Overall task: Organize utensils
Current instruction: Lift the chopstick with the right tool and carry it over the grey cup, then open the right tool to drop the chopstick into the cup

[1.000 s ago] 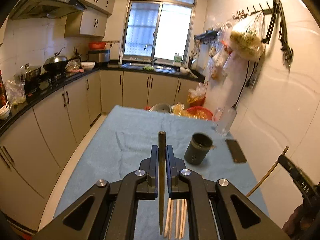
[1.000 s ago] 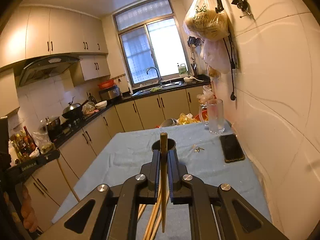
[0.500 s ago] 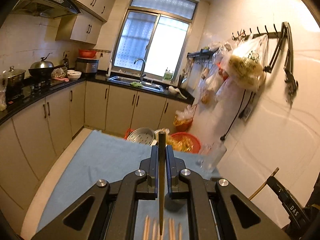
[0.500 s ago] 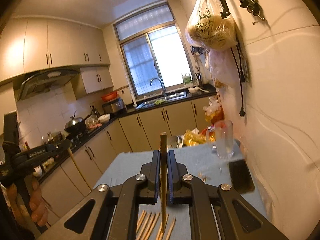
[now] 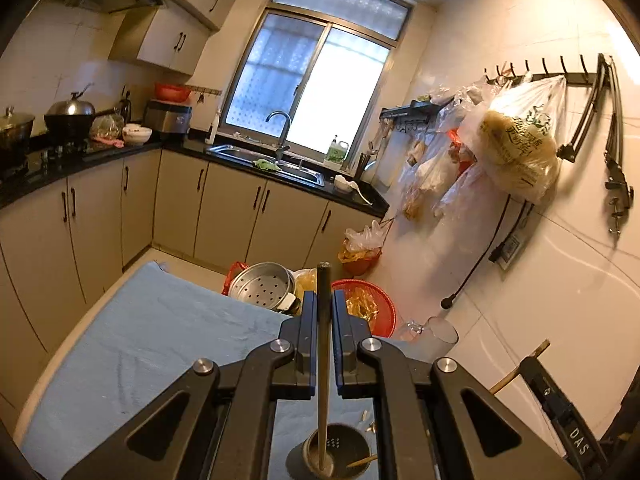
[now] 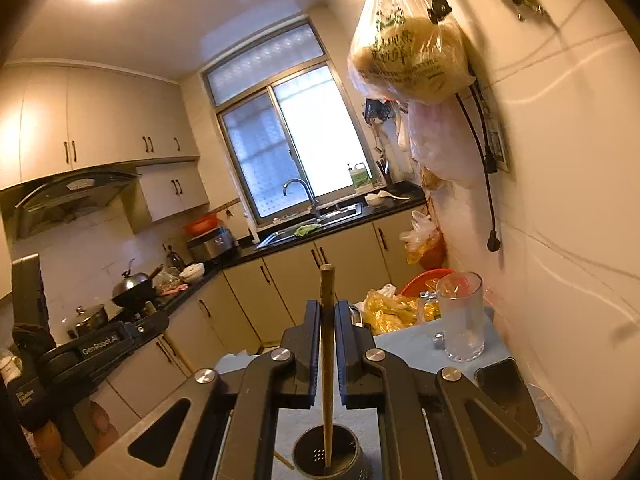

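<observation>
**Left wrist view: two chopsticks held upright over a dark holder**

Left wrist view: the left gripper [image 5: 323,308] has its jaws drawn in narrow around a dark chopstick [image 5: 323,344], which stands nearly upright between the pads. The chopstick's lower tip reaches down into the dark utensil holder [image 5: 338,458] on the blue tablecloth [image 5: 152,344], directly below the gripper. A second, paler stick end [image 5: 362,461] leans inside the holder's rim. Small pale scraps [image 5: 369,420] lie on the cloth beside it. At the table's far edge sit a perforated metal steamer pot [image 5: 262,286] and a red basket [image 5: 370,306], with a clear glass mug [image 5: 434,340] near the wall.

In the right wrist view, the right gripper [image 6: 328,312] likewise closes narrowly on a light wooden chopstick [image 6: 327,352], held upright with its lower tip inside the same holder [image 6: 326,456], whose perforated base shows. Near the wall stand the glass mug [image 6: 464,316] and a black phone [image 6: 508,394] lying flat on the cloth. The left gripper's body [image 6: 96,352] appears at the left edge.
</observation>
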`<state>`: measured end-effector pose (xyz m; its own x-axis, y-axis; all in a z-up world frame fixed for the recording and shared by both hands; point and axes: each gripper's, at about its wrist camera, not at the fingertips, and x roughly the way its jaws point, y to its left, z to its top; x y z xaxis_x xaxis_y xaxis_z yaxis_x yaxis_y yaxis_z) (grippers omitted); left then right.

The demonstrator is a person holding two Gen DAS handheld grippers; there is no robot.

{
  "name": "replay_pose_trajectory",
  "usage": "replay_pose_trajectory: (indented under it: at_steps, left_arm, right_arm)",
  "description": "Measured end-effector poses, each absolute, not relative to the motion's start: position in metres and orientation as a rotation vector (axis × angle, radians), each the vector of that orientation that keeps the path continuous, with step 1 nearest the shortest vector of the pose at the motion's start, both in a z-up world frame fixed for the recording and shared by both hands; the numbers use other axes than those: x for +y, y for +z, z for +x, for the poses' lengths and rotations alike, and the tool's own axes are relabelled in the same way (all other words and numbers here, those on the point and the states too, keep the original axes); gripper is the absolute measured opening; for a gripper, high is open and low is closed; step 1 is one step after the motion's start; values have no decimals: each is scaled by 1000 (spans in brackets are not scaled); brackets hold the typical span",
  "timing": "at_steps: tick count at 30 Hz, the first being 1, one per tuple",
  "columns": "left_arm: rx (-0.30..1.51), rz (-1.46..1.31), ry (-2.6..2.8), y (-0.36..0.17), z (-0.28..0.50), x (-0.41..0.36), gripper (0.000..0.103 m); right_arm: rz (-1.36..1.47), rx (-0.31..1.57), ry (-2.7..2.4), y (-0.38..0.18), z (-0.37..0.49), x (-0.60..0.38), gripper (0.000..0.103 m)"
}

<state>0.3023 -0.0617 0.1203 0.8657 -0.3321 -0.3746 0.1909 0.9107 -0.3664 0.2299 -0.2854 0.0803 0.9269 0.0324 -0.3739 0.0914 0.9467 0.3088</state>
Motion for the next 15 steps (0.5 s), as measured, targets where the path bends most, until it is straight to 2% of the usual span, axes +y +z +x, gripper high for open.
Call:
replay_pose_trajectory:
  at_steps: [15]
  left_arm:
    - [523,-271,-260,67,298,-86,7]
  right_arm:
    - [390,493,-41,10,247,-299,8]
